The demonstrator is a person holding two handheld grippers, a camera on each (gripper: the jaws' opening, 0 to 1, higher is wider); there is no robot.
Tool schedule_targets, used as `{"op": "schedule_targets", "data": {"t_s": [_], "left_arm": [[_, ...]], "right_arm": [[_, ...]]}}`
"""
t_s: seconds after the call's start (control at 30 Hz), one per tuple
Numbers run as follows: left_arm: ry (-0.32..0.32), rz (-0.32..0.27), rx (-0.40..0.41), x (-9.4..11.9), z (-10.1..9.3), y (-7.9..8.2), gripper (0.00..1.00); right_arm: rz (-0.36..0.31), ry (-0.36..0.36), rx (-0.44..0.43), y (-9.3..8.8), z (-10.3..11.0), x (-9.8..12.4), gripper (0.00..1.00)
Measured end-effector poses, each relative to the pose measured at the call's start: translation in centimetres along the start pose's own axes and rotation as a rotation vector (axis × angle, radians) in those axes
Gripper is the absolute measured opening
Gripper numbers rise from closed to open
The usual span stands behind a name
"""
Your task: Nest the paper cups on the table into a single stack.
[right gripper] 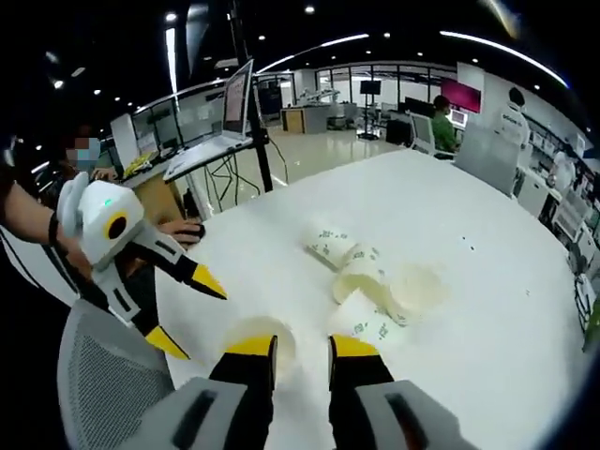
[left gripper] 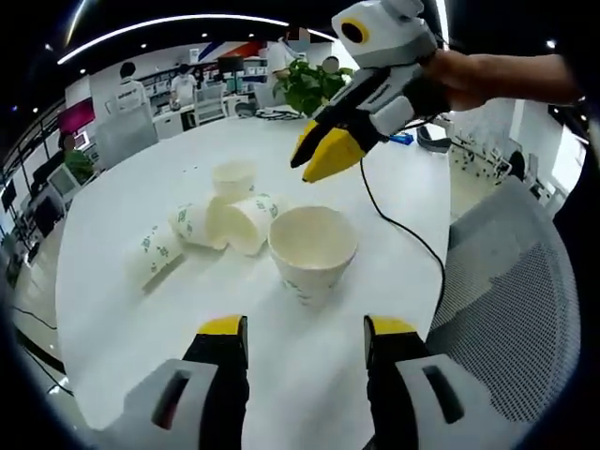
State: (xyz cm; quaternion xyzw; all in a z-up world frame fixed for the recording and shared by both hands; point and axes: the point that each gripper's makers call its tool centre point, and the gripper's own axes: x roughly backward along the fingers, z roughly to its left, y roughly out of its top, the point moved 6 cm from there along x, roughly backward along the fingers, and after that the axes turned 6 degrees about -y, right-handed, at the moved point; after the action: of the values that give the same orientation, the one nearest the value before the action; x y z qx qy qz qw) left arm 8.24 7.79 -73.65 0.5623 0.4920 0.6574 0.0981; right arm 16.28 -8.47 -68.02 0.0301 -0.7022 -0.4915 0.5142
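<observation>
left gripper view, hand-held gripper: the left hand-held gripper [left gripper: 305,339] has its yellow-tipped jaws spread wide, nothing between them.
left gripper view, nearest cup: an upright white paper cup with small green print [left gripper: 312,253] stands dead ahead of the jaws on the round white surface [left gripper: 394,169], mouth up, long axis vertical. It's near but not touching the jaws.
left gripper view, the rest: just beyond it, a bunch of white paper cups tipped on their sides [left gripper: 211,225], long axes lying flat, plus one upright cup at the back [left gripper: 234,178].
left gripper view, other hand: the right hand-held gripper [left gripper: 323,155] hangs above and beyond the nearest cup, jaws look pressed close together, empty as far as I can tell.
right gripper view, hand-held gripper: the right one [right gripper: 300,354] has its jaws nearly together, pinching nothing.
right gripper view, nearest cup: that upright cup [right gripper: 262,336] sits just ahead of its left jaw, partly hidden behind it.
right gripper view, the rest: tipped cups [right gripper: 366,281] ahead and a bit right; left gripper [right gripper: 187,314] spread open, off to the left.
my guess: left gripper is lined up better for the upright cup.
</observation>
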Motion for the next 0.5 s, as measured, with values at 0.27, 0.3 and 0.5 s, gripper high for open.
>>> {"op": "schedule_targets", "data": {"t_s": [0.27,0.3,0.5], "left_arm": [[0.015,-0.006,0.026,0.6,0.1,-0.4,0.48],[0.016,-0.006,0.031,0.6,0.2,-0.4,0.48],[0.024,-0.004,0.044,1.0,0.4,-1.0,0.48]], "right_arm": [[0.009,-0.11,-0.107,0.2,-4.4,-0.7,0.32],[0.012,-0.118,-0.114,0.1,-5.2,-1.3,0.32],[0.024,-0.145,-0.15,0.5,-7.2,-2.0,0.34]]}}
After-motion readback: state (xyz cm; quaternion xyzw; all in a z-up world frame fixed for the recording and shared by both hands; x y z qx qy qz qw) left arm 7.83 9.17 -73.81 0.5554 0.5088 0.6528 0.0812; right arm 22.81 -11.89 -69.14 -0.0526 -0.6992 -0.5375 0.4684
